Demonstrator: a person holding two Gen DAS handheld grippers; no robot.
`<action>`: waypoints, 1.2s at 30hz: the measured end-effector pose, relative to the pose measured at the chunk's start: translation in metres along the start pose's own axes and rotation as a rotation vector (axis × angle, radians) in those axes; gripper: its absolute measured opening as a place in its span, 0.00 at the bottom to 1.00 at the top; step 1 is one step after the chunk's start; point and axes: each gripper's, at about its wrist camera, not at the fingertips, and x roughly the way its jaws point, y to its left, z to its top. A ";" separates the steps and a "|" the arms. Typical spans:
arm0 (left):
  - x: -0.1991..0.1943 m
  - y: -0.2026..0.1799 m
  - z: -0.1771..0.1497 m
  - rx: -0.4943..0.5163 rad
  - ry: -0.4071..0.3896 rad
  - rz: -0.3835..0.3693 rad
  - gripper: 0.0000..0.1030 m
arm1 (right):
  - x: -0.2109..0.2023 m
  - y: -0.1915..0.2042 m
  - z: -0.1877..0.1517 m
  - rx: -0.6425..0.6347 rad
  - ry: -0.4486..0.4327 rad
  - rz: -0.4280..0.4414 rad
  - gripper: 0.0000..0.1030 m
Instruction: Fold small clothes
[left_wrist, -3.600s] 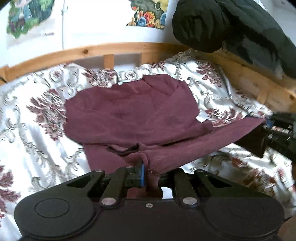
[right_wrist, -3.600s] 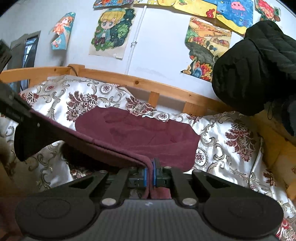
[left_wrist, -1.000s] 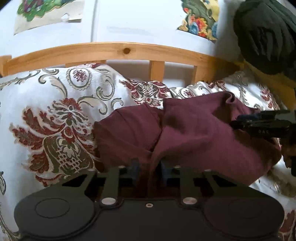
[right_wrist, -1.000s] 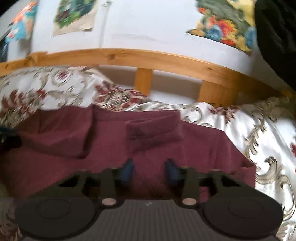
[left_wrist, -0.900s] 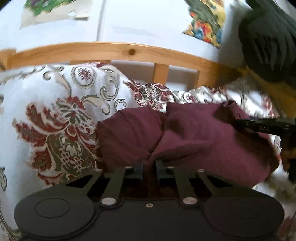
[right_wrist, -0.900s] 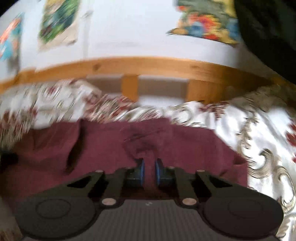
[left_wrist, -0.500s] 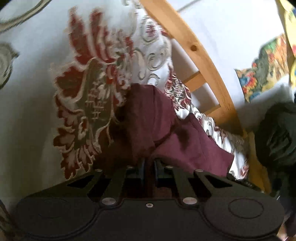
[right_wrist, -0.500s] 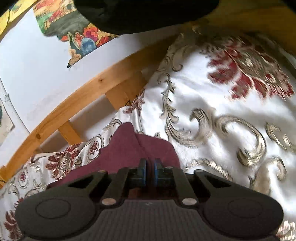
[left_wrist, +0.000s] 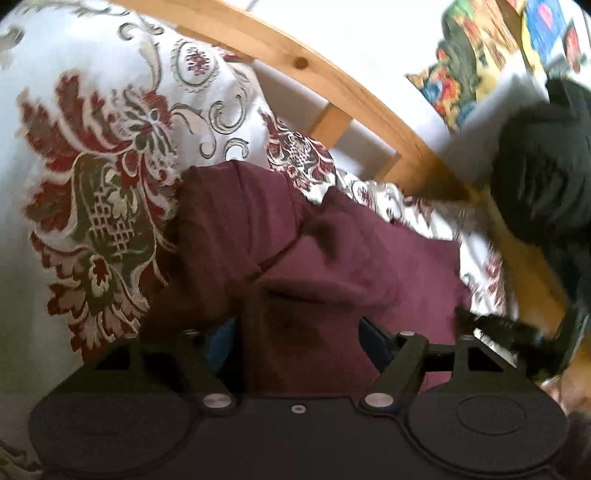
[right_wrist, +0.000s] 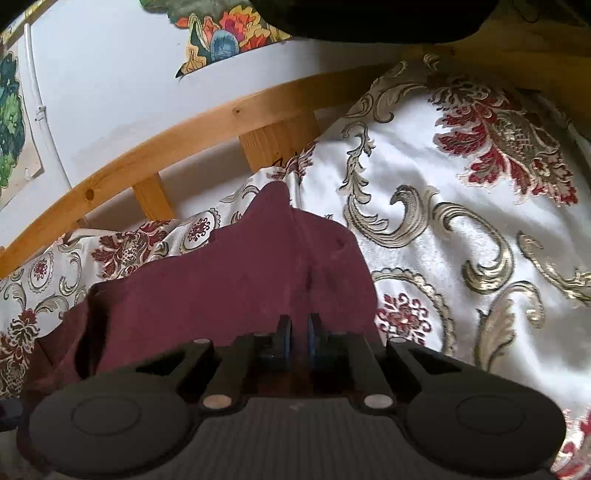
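Note:
A maroon garment (left_wrist: 332, 266) lies folded in a thick bundle on a white floral bedspread (left_wrist: 92, 177). My left gripper (left_wrist: 295, 339) is open, its jaws wide apart over the near edge of the cloth. My right gripper (right_wrist: 299, 336) sits at the right end of the garment (right_wrist: 221, 280), jaws nearly together with a fold of cloth between the blue pads (right_wrist: 284, 338). The right gripper also shows as a black shape at the right edge of the left wrist view (left_wrist: 517, 332).
A wooden bed rail (right_wrist: 184, 136) runs along the far side, against a white wall with posters (right_wrist: 229, 37). A black padded jacket (left_wrist: 546, 166) hangs at the right over the rail. The bedspread (right_wrist: 461, 229) spreads out to the right of the garment.
The garment's near half was carried over onto the far half. In the last half second my left gripper opened wide and let go of the cloth. The right stays nearly closed.

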 end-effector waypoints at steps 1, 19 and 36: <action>0.000 -0.002 0.001 0.003 0.014 0.004 0.74 | -0.005 -0.003 0.000 0.009 -0.007 -0.013 0.07; -0.025 0.020 0.009 -0.226 0.126 -0.042 0.99 | -0.011 0.142 -0.069 -0.499 0.017 -0.035 0.72; -0.061 0.036 0.022 -0.327 -0.086 -0.028 0.99 | 0.049 0.244 -0.034 -0.522 -0.097 0.146 0.79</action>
